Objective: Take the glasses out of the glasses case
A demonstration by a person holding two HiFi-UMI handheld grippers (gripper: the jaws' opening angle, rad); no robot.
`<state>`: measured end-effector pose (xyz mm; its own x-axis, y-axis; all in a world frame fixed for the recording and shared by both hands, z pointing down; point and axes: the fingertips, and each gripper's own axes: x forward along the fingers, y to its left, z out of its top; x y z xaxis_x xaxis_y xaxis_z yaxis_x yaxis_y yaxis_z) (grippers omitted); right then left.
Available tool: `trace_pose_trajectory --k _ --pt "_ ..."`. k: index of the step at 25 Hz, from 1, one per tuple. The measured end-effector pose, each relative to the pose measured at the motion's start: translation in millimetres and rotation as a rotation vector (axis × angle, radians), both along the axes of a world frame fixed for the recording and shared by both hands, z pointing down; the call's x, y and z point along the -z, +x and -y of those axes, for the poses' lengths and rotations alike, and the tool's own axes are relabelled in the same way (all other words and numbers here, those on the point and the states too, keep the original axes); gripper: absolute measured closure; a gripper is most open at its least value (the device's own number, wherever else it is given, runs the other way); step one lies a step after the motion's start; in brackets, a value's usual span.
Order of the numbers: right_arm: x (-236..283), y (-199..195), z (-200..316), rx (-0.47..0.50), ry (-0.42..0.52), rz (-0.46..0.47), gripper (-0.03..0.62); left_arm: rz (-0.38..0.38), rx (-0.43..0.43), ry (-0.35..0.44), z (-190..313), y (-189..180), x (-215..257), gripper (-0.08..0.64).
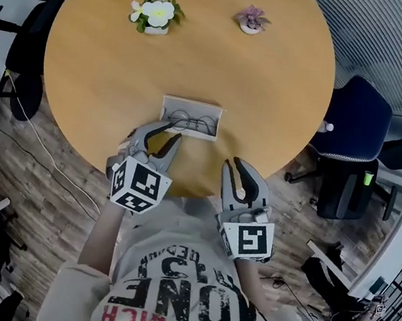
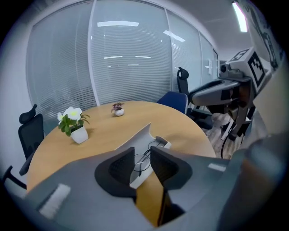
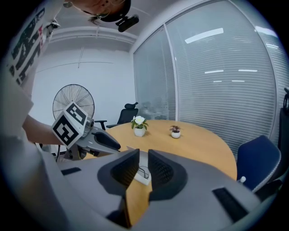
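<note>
An open white glasses case point(image 1: 192, 107) lies on the round wooden table point(image 1: 109, 75) near its front edge, with thin wire-rimmed glasses point(image 1: 191, 124) inside. My left gripper point(image 1: 171, 133) is open just at the case's near left corner, its jaws pointing at it. In the left gripper view the case point(image 2: 145, 136) and glasses point(image 2: 145, 156) show through the gap of the left gripper point(image 2: 142, 153), untouched. My right gripper point(image 1: 236, 166) hangs over the table's edge right of the case, jaws a narrow gap apart and empty. The right gripper view shows the case point(image 3: 142, 177) beyond the right gripper point(image 3: 142, 155).
A white-flowered pot point(image 1: 157, 15) and a small pink plant point(image 1: 251, 20) stand at the table's far side. A blue chair point(image 1: 352, 122) is at the right, a black chair point(image 1: 26, 77) at the left. A standing fan point(image 3: 73, 104) is behind the table.
</note>
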<state>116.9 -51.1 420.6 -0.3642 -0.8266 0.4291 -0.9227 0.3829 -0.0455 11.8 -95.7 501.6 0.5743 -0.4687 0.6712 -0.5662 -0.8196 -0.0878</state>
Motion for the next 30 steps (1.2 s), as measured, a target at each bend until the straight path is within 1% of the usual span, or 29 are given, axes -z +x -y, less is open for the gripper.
trace_pose_trajectory --k 7,14,18,20,24,26,28,30 --pt "-6.3 14.5 4.3 -0.046 -0.022 0.009 0.522 0.141 -0.191 0.02 9.9 27.0 -20.8 0.446" --pt "-9.6 30.2 8.0 -0.1 -0.041 0.015 0.522 0.247 -0.325 -0.001 18.9 43.3 -38.2 0.446" --pt "-12.7 36.9 9.8 -0.124 -0.048 0.02 0.522 0.356 -0.414 -0.007 21.2 43.7 -56.9 0.446" --pt "-15.5 39.3 10.3 -0.133 -0.058 0.019 0.522 0.39 -0.457 -0.024 20.7 44.6 -66.4 0.45" --pt "-20.6 41.2 14.1 -0.14 -0.07 0.019 0.522 0.406 -0.507 -0.087 21.0 50.6 -74.6 0.461" --pt "-21.8 40.4 16.3 -0.14 -0.073 0.021 0.522 0.427 -0.534 -0.119 20.0 52.3 -79.4 0.469" --pt "-22.2 39.3 18.2 -0.138 -0.075 0.023 0.522 0.46 -0.56 -0.141 18.2 53.8 -85.3 0.5" --pt "-22.7 38.5 19.9 -0.136 -0.077 0.026 0.522 0.508 -0.578 -0.139 19.3 54.2 -90.9 0.505"
